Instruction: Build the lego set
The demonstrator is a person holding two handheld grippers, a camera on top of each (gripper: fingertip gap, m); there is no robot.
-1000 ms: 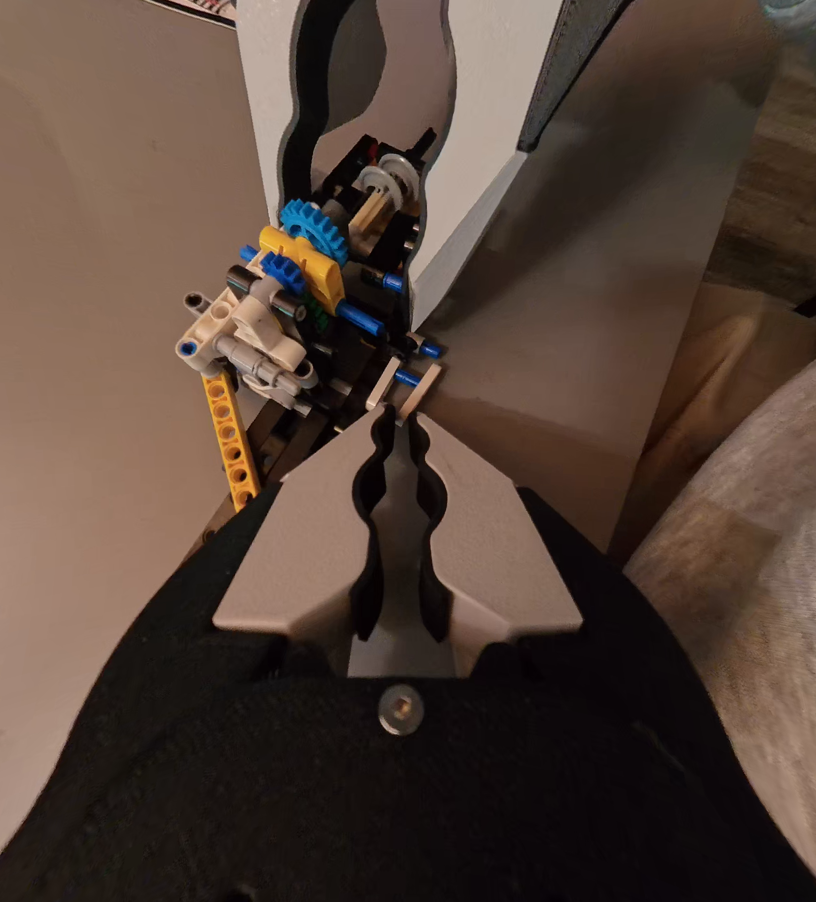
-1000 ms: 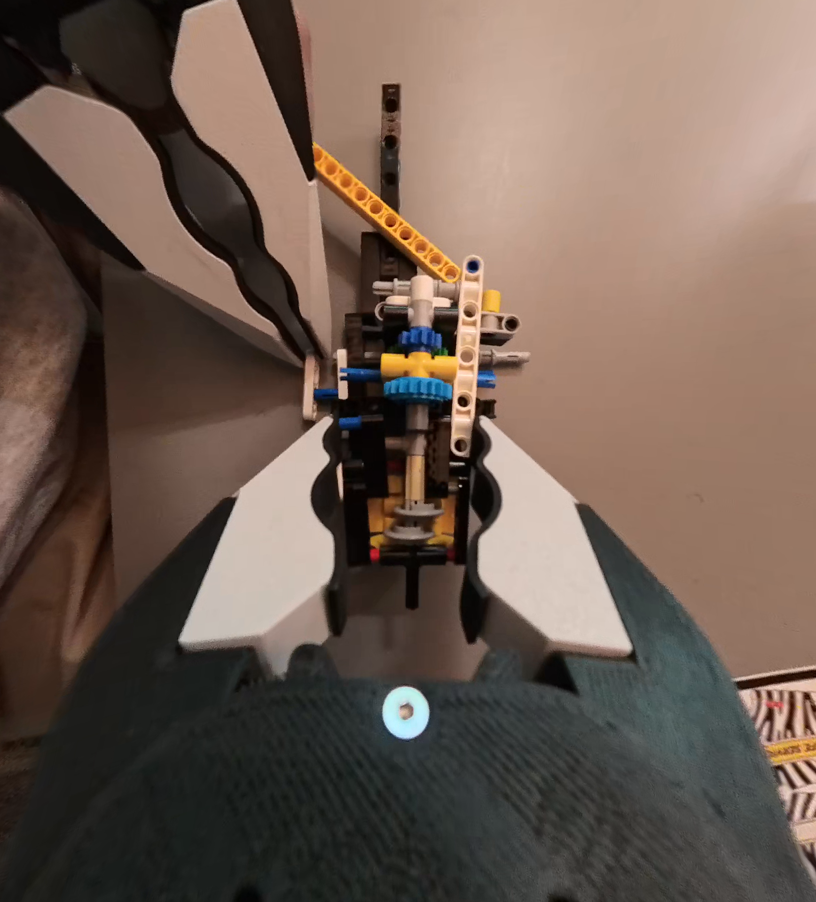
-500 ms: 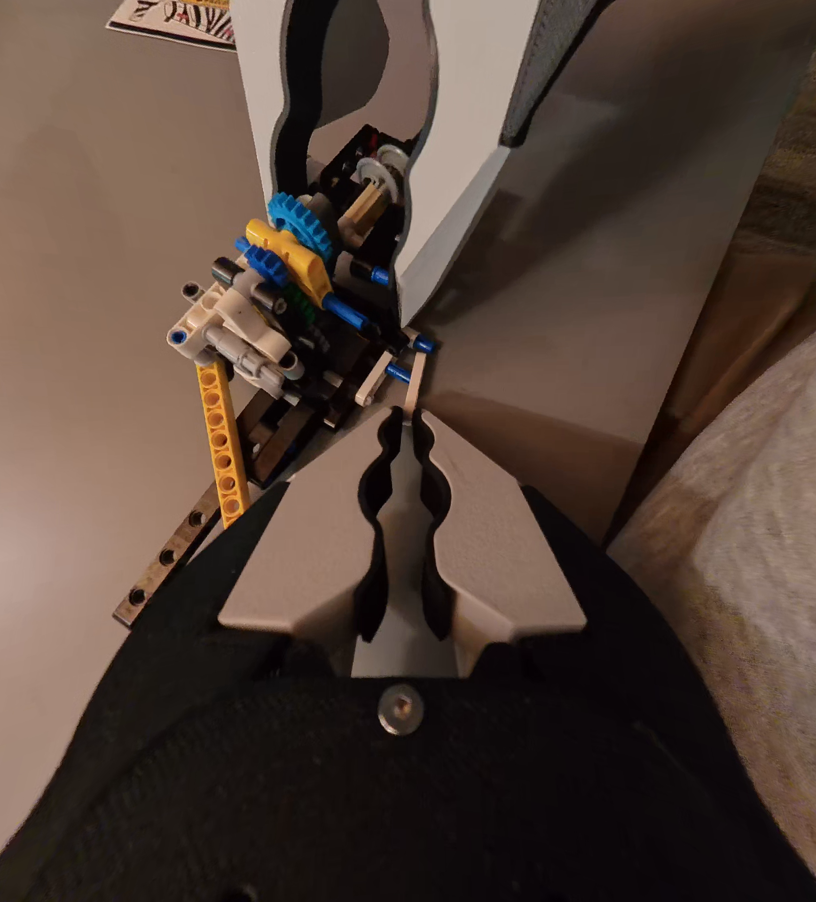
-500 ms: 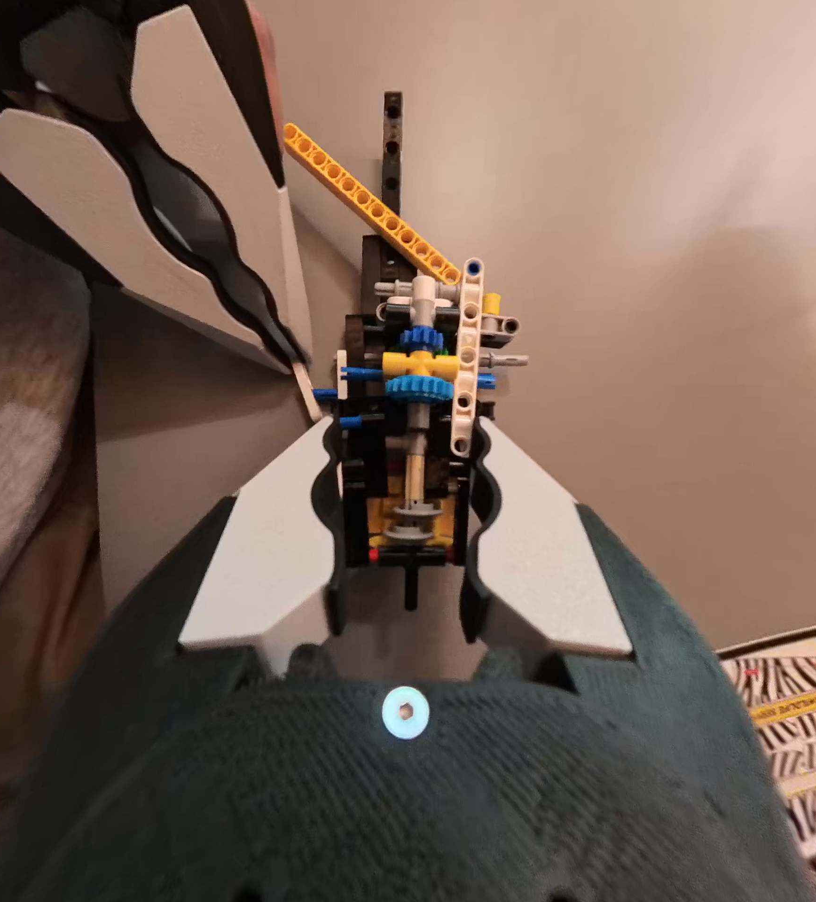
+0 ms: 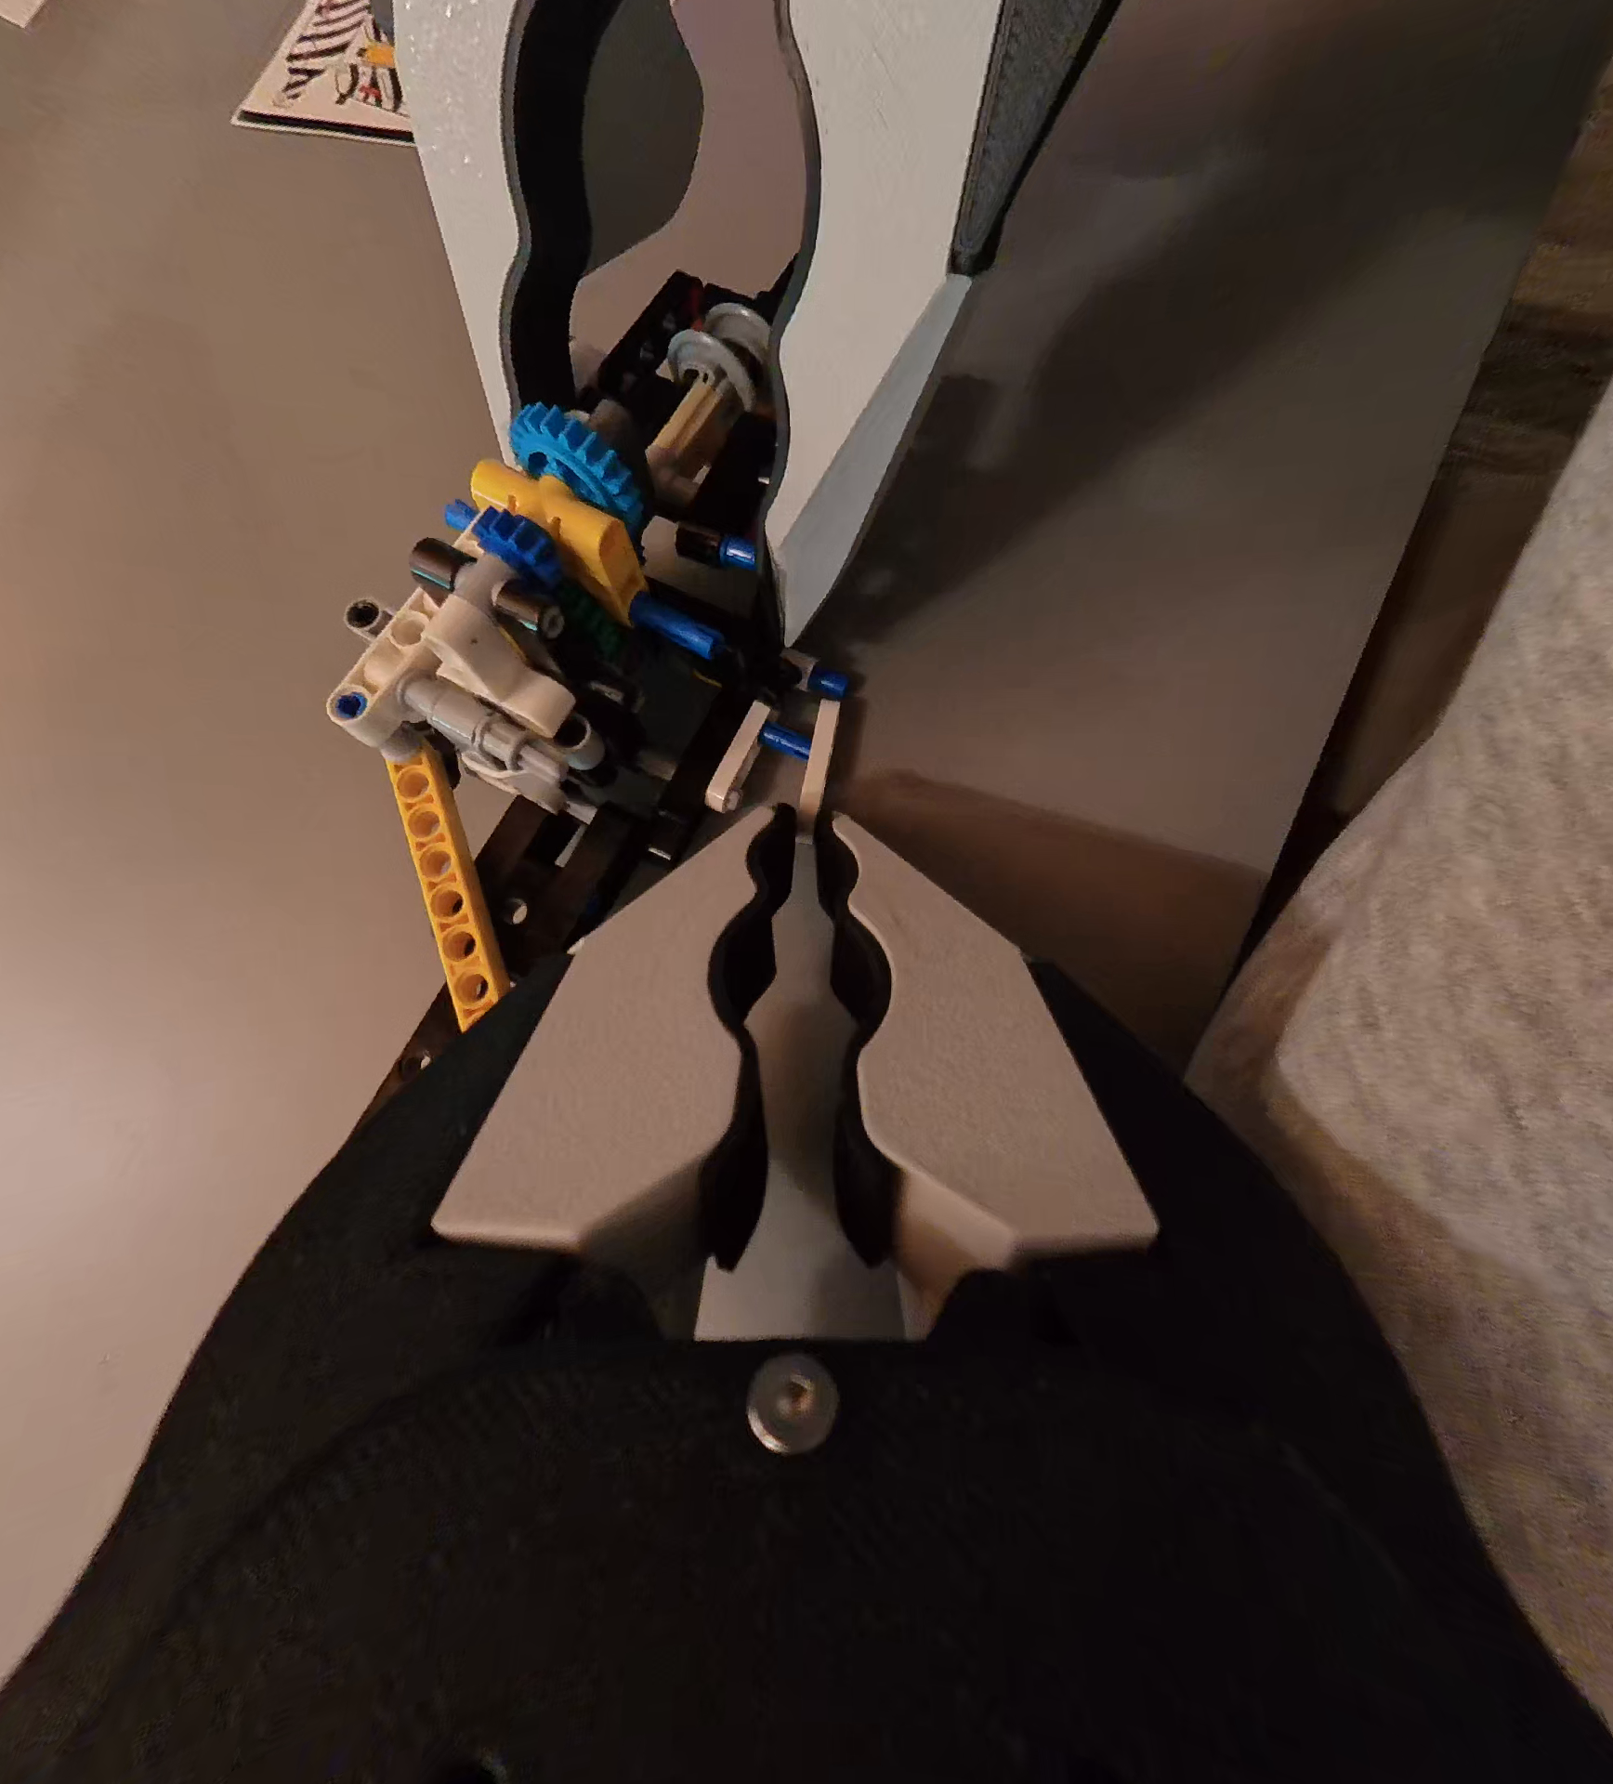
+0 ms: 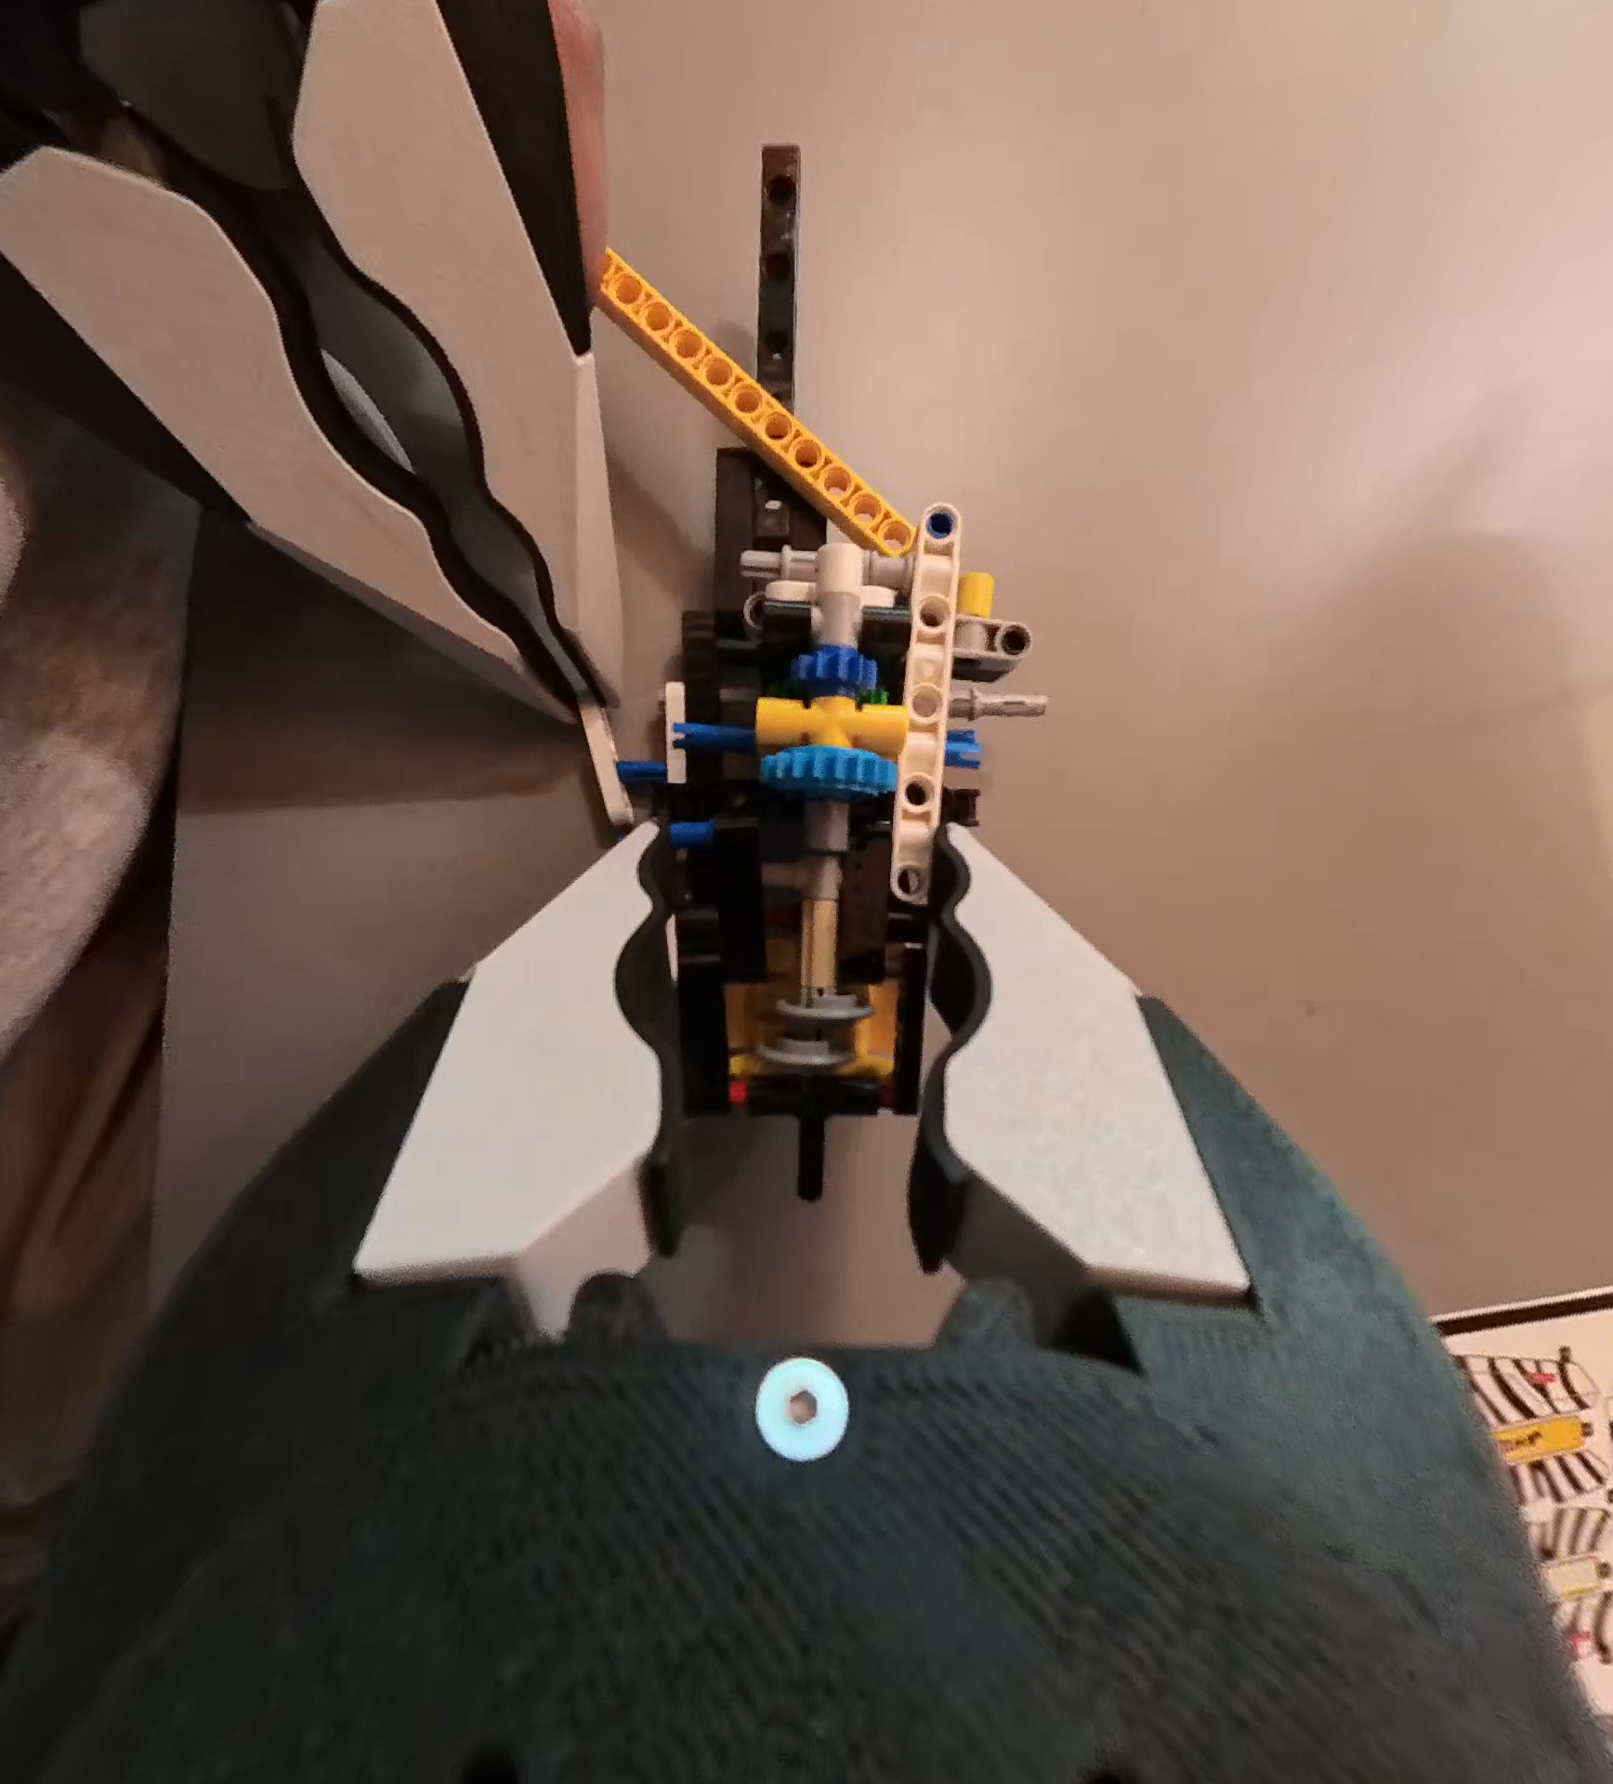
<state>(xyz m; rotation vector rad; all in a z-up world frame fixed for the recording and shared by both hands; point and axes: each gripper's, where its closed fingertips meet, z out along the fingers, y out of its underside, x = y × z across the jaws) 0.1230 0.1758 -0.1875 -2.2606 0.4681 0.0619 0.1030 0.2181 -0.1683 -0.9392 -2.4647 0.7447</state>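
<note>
A Lego Technic model [image 6: 832, 734] with a black frame, blue gears, a yellow hub and a white side beam is held off the table. My right gripper [image 6: 798, 840] is shut on its black frame, which fills the gap between the jaws. It also shows from above in the left wrist view [image 5: 653, 521]. My left gripper [image 5: 803, 821] is shut on a small white beam [image 5: 822, 753] and holds it against the blue pins [image 6: 639, 769] on the model's side. A long yellow beam [image 6: 754, 401] and a black beam [image 6: 778, 261] stick out of the far end.
A plain tan table [image 6: 1266, 483] lies under the model. A zebra-striped sticker sheet [image 6: 1604, 1477] lies on it, also seen in the left wrist view [image 5: 339, 87]. A person's grey clothing [image 5: 1507, 965] is close beside the left gripper.
Both grippers and the model have shifted together over the table, bringing the sticker sheet more into view. The white beam in the left gripper has tilted from flat against the pins to slanted.
</note>
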